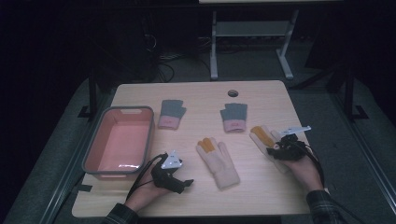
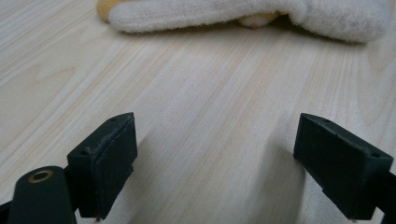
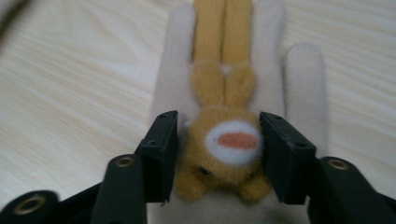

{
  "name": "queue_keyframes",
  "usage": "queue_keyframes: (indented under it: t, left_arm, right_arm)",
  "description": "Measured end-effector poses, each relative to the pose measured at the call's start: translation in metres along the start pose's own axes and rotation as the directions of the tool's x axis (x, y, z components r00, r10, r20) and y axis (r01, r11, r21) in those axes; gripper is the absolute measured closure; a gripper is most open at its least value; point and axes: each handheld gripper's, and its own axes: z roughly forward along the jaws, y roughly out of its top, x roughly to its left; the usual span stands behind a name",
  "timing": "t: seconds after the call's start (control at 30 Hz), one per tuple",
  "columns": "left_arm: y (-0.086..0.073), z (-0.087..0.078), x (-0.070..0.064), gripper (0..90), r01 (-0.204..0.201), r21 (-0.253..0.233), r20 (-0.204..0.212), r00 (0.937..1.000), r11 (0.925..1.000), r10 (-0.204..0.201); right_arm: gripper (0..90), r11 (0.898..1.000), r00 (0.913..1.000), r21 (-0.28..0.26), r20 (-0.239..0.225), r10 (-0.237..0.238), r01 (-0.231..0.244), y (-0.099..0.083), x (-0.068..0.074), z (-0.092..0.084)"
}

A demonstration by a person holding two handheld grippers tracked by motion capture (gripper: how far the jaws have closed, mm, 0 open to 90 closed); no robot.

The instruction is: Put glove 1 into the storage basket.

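In the high view, nearest the camera, the left gripper [image 1: 186, 183] was seen resting released beside one cream glove [image 1: 218, 160]. The pink basin [image 1: 119, 141] held nothing; two grey gloves [image 1: 171, 114] lay beyond.

In the left gripper view, bare table [image 2: 196, 121] lay between spread jaws.

In the right gripper view, the right gripper [image 3: 218, 144] straddled the other glove's [image 3: 299, 93] brown rabbit patch [image 3: 224, 154]; whether it was pinched couldn't be told. A deeper bite of fabric would probably be wanted.

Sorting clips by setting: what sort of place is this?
Probably a lab or workshop recording setup: a plain wooden table in a dark room, cables on the floor, and a metal stand behind it.
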Motion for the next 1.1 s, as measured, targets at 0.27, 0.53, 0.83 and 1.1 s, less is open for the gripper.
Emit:
queue_keyframes:
  t: [0.27,0.53,0.83,1.1]
  left_arm:
    - [0.000,0.000,0.000,12.7,-0.001,0.003,0.000,1.0000,1.0000,0.001]
    - [0.000,0.000,0.000,12.7,0.000,0.004,0.000,1.0000,1.0000,0.000]
    - [0.000,0.000,0.000,12.7,0.000,-0.001,0.000,1.0000,1.0000,0.000]
    - [0.000,0.000,0.000,12.7,0.000,-0.001,0.000,1.0000,1.0000,0.000]
  right_arm:
    - [67.6,0.999,0.9994,-0.043,-0.034,0.001,-0.003,-0.006,-0.006,-0.001]
    - [69.4,0.999,0.9980,-0.042,-0.057,0.027,-0.030,-0.005,-0.007,-0.005]
    - [69.2,0.995,0.9966,-0.093,-0.078,0.029,-0.036,0.001,-0.004,-0.017]
    - [69.1,0.989,0.9937,-0.139,-0.108,0.030,-0.045,0.010,0.008,-0.032]
